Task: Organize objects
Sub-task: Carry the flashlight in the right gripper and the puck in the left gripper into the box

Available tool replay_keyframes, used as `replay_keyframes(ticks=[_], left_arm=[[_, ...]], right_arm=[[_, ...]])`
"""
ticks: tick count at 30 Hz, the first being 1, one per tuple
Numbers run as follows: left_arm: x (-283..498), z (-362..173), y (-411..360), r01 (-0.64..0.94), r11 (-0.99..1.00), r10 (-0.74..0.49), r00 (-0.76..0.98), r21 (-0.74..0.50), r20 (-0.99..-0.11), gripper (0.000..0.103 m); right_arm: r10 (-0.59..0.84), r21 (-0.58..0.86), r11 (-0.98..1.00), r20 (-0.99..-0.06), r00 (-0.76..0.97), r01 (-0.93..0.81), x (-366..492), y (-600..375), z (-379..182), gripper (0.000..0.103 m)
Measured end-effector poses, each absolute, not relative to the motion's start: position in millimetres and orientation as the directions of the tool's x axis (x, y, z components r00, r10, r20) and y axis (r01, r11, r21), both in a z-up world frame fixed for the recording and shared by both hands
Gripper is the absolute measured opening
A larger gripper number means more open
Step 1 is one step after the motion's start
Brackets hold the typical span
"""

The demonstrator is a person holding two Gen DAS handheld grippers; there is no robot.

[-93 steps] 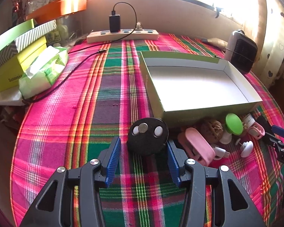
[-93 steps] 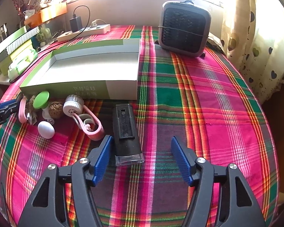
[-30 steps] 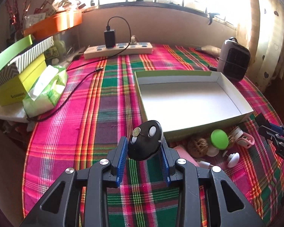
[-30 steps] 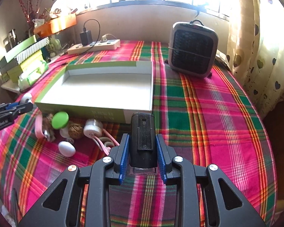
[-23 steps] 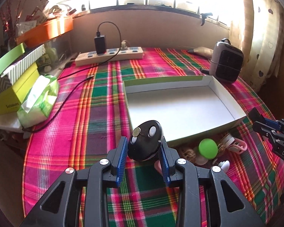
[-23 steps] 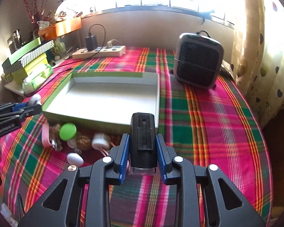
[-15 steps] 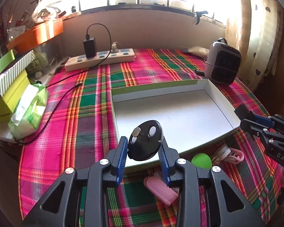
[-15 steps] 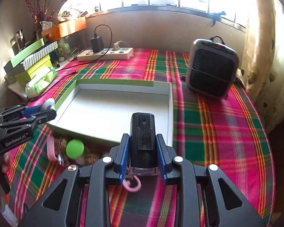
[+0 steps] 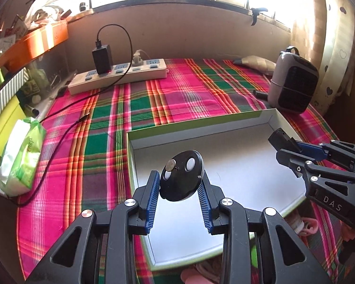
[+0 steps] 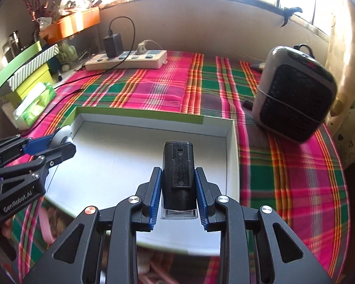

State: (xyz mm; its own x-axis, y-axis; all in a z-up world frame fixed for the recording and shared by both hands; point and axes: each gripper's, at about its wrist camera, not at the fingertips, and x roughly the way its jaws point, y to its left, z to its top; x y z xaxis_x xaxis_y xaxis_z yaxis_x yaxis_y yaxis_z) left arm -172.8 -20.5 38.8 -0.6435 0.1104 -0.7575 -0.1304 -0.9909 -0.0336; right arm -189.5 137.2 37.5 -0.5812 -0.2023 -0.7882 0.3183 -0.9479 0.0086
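My left gripper (image 9: 179, 184) is shut on a round black disc (image 9: 181, 175) with small silver and white buttons, held above the left part of the shallow white box (image 9: 224, 127) with a green rim. My right gripper (image 10: 179, 184) is shut on a black rectangular device (image 10: 178, 174) with a clear end, held over the right part of the same box (image 10: 153, 118). Each gripper shows in the other's view: the right gripper (image 9: 284, 145) at the right, the left gripper (image 10: 59, 142) at the left. The box floor is bare.
Pink, green and white small items (image 9: 303, 224) lie on the plaid cloth by the box's near edge, mostly hidden. A small heater (image 10: 295, 94) stands right of the box. A power strip (image 9: 118, 75), its cable, a tissue pack (image 9: 21, 151) and stacked boxes (image 10: 23, 71) sit at the back left.
Both grippers closed on their objects, lifted them off the cloth and carried them forward from the near side to above the box. The small items have slid under the view's lower edge.
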Motion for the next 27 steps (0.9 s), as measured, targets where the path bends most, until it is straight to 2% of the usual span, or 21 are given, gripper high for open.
replay_keyframes(ticks=[27], left_arm=[[-211.6,12.4,-6.4,-0.148,-0.989,0.068,-0.595,0.026,-0.801,0.03]], right_arm=[[-0.151,-0.022,-0.955,-0.82,-0.552,0.294,-231.3,122.6,12.2,0.029]])
